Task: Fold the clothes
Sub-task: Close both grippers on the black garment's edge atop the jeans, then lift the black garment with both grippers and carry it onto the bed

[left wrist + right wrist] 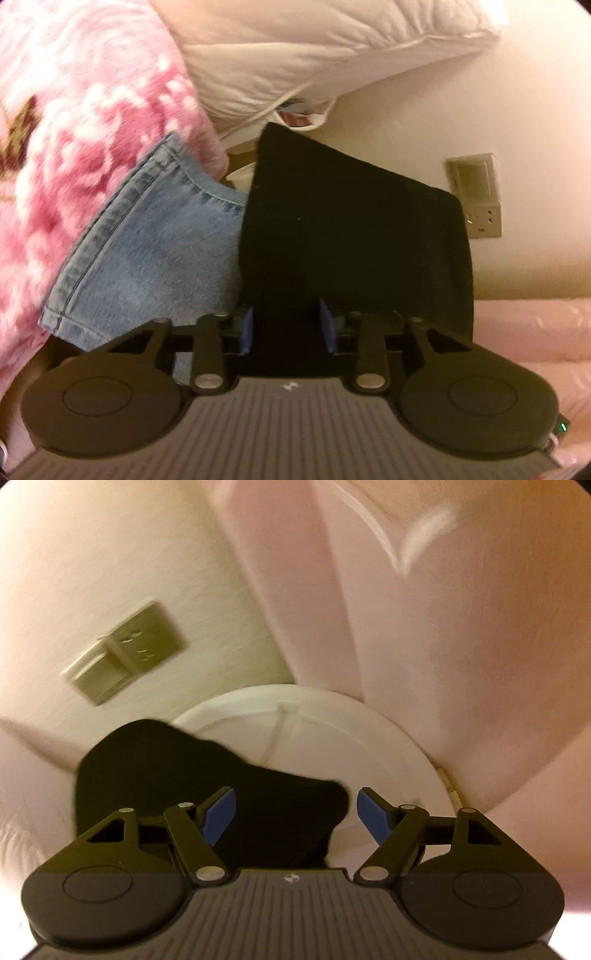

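Ahead, bare wall [424, 110] lies right of the left gripper [286, 325], which clamps a black garment [351, 229]; the right gripper [295, 814] gapes wide.

I'm looking into a home bedroom: a pink floral blanket [85, 122] and white pillow [314, 55] are lying on pink bedding [532, 332], jeans [147, 251] are hanging nearby, and a wall socket [476, 195] is showing.

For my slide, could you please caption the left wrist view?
Left gripper shut on black garment, denim jeans beside.
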`<state>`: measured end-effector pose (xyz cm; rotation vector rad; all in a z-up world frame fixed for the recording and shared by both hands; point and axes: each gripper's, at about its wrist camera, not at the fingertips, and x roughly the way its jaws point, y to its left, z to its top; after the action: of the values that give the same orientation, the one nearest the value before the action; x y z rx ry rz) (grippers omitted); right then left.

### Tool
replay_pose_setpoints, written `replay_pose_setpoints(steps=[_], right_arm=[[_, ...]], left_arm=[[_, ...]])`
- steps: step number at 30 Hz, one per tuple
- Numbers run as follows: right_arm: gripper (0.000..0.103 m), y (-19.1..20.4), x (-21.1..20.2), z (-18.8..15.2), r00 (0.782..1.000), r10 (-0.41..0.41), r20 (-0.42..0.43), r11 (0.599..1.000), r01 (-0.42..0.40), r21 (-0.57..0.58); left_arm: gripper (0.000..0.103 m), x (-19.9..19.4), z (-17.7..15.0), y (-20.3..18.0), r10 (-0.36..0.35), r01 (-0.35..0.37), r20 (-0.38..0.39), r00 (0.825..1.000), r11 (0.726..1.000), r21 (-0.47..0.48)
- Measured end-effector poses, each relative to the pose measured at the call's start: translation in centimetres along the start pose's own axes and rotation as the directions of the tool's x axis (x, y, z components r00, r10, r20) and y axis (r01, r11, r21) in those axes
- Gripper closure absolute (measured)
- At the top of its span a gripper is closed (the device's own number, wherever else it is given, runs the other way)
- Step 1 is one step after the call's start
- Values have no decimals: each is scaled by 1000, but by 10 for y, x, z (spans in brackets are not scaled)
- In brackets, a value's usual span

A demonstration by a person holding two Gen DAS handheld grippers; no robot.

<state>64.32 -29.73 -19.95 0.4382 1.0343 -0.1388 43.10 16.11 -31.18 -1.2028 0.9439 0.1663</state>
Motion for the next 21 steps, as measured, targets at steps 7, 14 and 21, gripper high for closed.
replay_pose_setpoints(steps=[7, 14, 21], right_arm=[[80, -20, 37, 0, 990, 99, -101, 991, -88, 105], [88, 7, -1, -5, 988, 121, -94, 982, -133, -131], [75, -16, 17, -4, 965, 208, -161, 978, -208, 16]], left_arm=[[75, 6, -1, 6, -35, 34, -20, 999, 998, -46], [97, -30, 4, -14, -93, 89, 47, 995, 992, 88], [75, -18, 4, 6, -136, 137, 21, 990, 988, -68]])
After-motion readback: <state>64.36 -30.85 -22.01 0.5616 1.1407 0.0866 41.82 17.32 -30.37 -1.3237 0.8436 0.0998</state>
